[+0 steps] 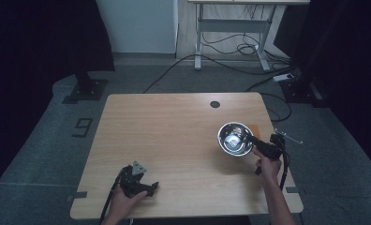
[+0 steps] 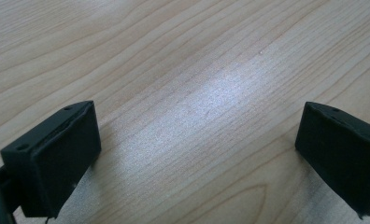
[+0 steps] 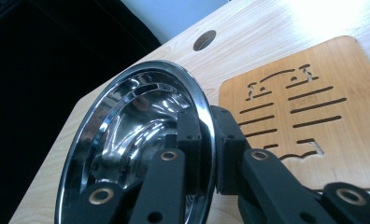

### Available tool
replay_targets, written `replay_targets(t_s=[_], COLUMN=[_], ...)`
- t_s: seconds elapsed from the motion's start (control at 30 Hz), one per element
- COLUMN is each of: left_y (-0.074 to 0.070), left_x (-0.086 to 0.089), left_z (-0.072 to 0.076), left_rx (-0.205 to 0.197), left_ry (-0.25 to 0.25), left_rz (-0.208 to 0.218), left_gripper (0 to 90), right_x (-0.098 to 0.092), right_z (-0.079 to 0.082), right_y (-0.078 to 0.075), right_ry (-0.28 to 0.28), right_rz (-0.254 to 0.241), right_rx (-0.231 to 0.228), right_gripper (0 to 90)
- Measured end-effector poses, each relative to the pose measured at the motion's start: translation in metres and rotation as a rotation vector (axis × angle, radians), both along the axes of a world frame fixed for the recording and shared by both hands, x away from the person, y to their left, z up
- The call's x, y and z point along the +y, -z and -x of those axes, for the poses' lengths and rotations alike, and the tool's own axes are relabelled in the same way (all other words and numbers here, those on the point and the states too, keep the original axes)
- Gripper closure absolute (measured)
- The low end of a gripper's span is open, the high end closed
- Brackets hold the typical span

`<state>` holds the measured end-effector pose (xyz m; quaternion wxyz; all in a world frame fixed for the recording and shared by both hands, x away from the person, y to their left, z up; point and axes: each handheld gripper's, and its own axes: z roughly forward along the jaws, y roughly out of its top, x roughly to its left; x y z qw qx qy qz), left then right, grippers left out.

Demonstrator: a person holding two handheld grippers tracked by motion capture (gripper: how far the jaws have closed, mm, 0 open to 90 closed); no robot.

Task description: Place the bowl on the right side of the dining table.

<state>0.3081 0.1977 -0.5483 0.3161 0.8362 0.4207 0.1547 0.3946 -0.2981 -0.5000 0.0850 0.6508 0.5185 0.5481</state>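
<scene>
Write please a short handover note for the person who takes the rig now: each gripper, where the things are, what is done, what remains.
Right gripper: shut on the rim of the shiny round steel bowl, one jaw inside, one outside; bowl tilted, at the right side of the light wooden table.
Left gripper: open, holds nothing, near the table's front left.
Flat wooden trivet with cut slots: lies beside the bowl.
Done: bowl gripped.
Left: probably set the bowl on the trivet, then release.

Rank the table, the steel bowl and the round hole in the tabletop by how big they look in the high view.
1. Table, by far the largest.
2. Steel bowl, held at its rim by the right gripper.
3. Round hole, the smallest.
</scene>
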Motion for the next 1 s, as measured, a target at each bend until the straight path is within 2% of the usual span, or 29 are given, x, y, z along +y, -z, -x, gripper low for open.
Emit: replay_targets(t_s=[1.0], left_y=[0.000], left_x=[0.000], left_z=[0.000], left_rx=[0.000], left_ry=[0.002], left_rz=[0.000], left_gripper=[0.0], right_x=[-0.020], right_z=[-0.003], right_y=[0.005], right_ry=[0.064], right_rz=[-0.030], right_rx=[0.003], right_gripper=[83.0])
